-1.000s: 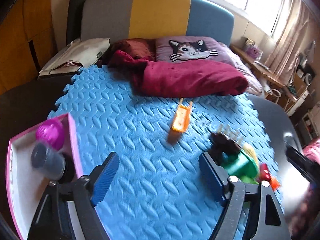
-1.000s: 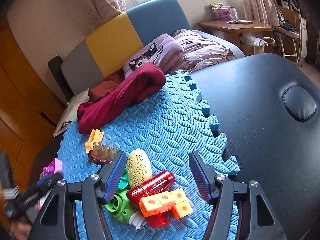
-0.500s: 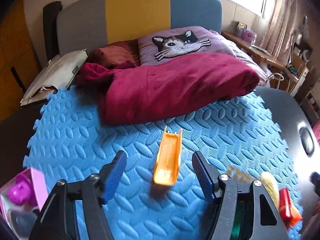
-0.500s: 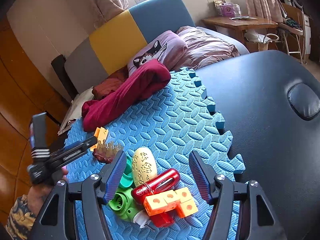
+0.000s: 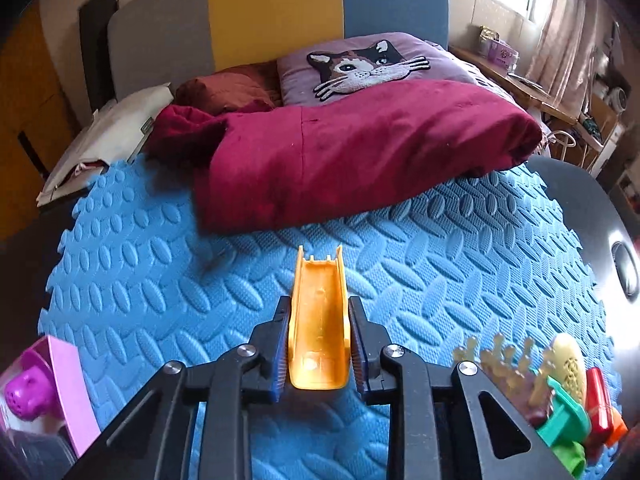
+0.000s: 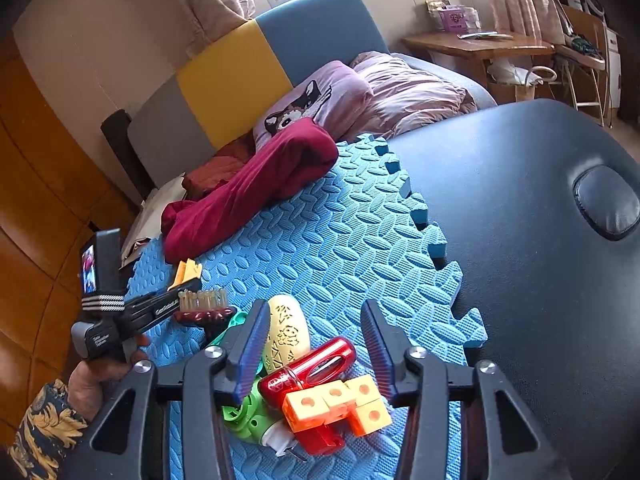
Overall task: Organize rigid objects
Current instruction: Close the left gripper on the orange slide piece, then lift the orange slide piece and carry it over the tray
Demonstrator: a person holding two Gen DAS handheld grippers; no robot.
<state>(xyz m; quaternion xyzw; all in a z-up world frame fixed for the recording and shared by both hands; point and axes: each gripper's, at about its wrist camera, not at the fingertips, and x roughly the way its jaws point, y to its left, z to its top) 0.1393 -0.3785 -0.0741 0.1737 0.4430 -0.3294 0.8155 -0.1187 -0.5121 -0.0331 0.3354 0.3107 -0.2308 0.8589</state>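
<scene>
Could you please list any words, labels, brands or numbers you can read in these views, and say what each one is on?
Nothing can be read with confidence.
White lettering on the arm of the left hand-held gripper: too small and blurred to read.
White print on its grey handle block: too blurred to read.
Green mark on the white bag: too small to read.
Pattern on the cream oval toy: raised figures, no letters.
</scene>
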